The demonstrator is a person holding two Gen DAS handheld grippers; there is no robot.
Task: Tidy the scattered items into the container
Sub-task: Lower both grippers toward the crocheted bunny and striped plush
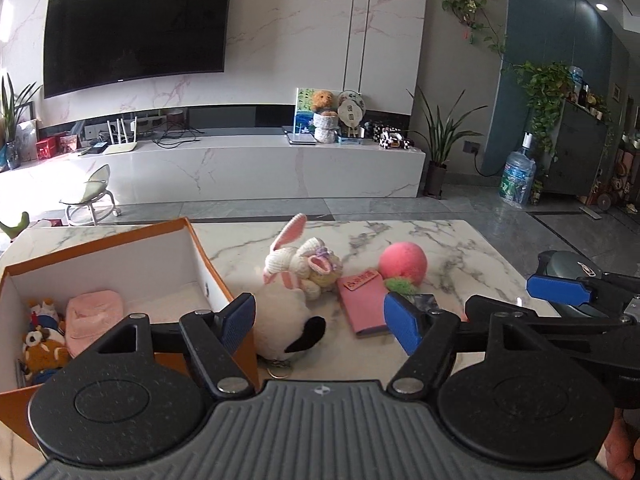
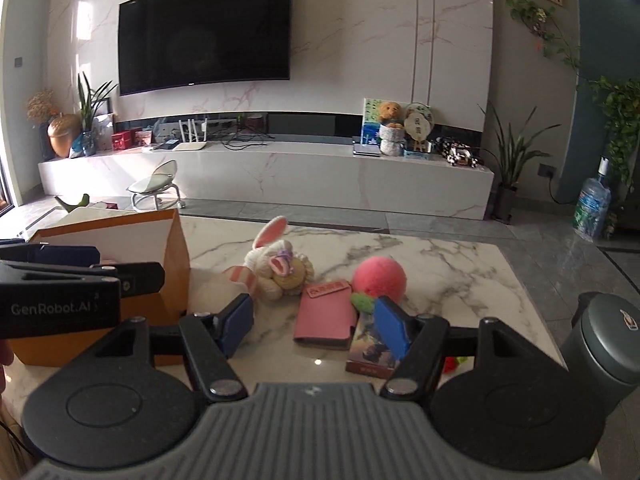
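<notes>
Crochet bunny (image 1: 304, 266), pink wallet (image 1: 362, 304) and peach plush (image 1: 402, 263) crowd beside orange box (image 1: 120, 240).

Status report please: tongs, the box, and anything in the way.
Left tongs open, empty, facing white round plush. Right tongs open over pink wallet. Orange cardboard box partly filled. Nothing blocking.

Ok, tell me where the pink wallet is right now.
The pink wallet lies flat on the marble table, just right of the crocheted bunny and in front-left of the pink ball, outside the orange box.
</notes>
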